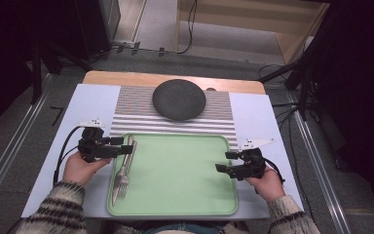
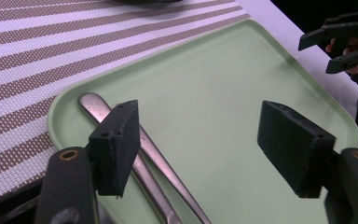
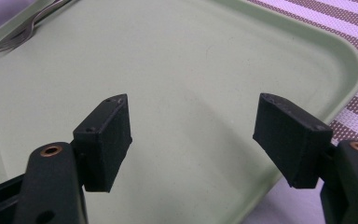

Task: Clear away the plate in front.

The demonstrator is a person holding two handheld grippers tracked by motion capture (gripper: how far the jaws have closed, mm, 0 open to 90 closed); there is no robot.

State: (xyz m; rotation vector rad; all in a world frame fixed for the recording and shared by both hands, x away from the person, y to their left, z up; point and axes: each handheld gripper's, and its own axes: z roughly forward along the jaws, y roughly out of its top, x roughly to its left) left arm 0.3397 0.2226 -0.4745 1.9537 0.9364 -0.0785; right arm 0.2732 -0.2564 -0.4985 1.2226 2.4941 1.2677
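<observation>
A light green tray [image 1: 175,168] lies on the table in front of me. Two metal forks [image 1: 124,171] lie side by side along its left edge, tines toward me. My left gripper [image 1: 126,145] hovers open over the fork handles [image 2: 161,162]; one jaw stands just above them and nothing is between the jaws [image 2: 200,126]. My right gripper [image 1: 224,161] is open over the tray's right side, its jaws empty [image 3: 196,116] above bare tray [image 3: 168,70]. The forks [image 3: 25,28] show far off in the right gripper view.
A dark round plate [image 1: 179,99] sits at the back on a brown-and-white striped placemat [image 1: 136,122]. A pale blue sheet [image 1: 87,105] covers the table. The right gripper [image 2: 340,44] shows far off in the left gripper view. Cables trail on the floor around the table.
</observation>
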